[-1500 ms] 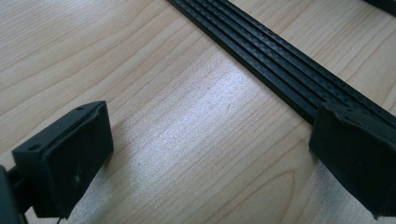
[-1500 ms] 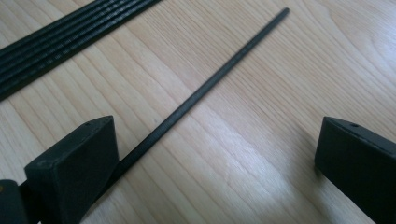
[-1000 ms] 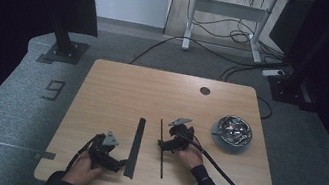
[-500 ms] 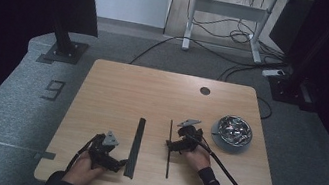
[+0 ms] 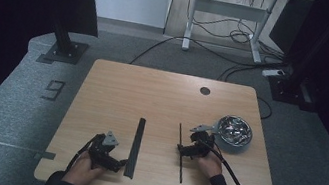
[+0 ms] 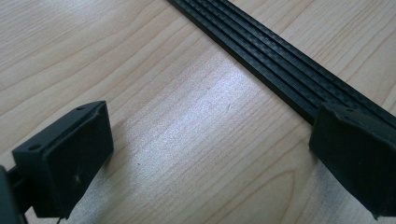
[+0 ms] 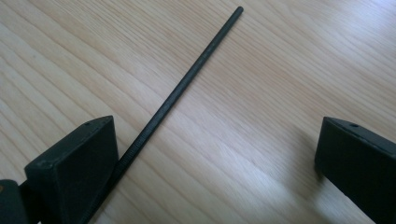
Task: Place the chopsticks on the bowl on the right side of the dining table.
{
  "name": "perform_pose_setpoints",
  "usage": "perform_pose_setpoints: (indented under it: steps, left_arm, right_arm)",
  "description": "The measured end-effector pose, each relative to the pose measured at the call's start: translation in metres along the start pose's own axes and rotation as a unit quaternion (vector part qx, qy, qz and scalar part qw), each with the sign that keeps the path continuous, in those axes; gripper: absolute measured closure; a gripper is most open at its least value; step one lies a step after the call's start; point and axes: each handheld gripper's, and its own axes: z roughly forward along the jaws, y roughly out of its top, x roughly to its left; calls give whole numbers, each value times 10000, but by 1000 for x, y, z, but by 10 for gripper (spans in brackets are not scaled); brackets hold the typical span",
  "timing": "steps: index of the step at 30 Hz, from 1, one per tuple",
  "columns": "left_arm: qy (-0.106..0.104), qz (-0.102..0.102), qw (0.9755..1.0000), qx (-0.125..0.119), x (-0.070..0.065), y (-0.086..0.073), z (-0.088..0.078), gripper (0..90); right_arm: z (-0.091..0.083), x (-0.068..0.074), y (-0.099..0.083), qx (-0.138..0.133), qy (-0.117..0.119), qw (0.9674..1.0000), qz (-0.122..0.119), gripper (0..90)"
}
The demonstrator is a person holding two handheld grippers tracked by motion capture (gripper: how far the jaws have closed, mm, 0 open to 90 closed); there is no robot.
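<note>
right gripper [image 5: 182,150]: has shifted right across the wooden table [image 5: 167,93], from beside the flat black strip [image 5: 135,146] toward the metal bowl [image 5: 234,132].
thin black rod [image 5: 181,152]: moved right along with it (it lies beside one of the wide-apart jaws in the right gripper view), so the gap to the strip has widened.

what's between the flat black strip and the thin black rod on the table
Nothing: in the high view the stretch between the flat black strip and the thin black rod is bare wooden table.
</note>
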Motion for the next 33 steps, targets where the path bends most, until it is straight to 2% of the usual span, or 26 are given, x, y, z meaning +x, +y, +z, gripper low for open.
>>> perform_pose_setpoints:
  steps: [14,18,23,25,30,33]
  left_arm:
    - [1,2,10000,1,0,0,0,0]
    - [2,1,10000,0,0,0,0,0]
    - [2,-6,10000,-1,0,0,0,0]
    - [1,-11,10000,-3,0,0,0,0]
    - [0,-9,10000,-8,0,0,0,0]
    - [0,-5,10000,-6,0,0,0,0]
  right_arm:
    - [-20,-15,-21,71,-136,9998,96,0]
    - [-26,-12,-21,207,-322,9992,-60,0]
    - [-33,-7,-21,485,-358,9979,-247,0]
    - [-36,-6,-22,571,-378,9972,-307,42]
    - [-44,-5,-20,720,-269,9963,-391,224]
    - [-47,-6,-18,856,-69,9953,-438,364]
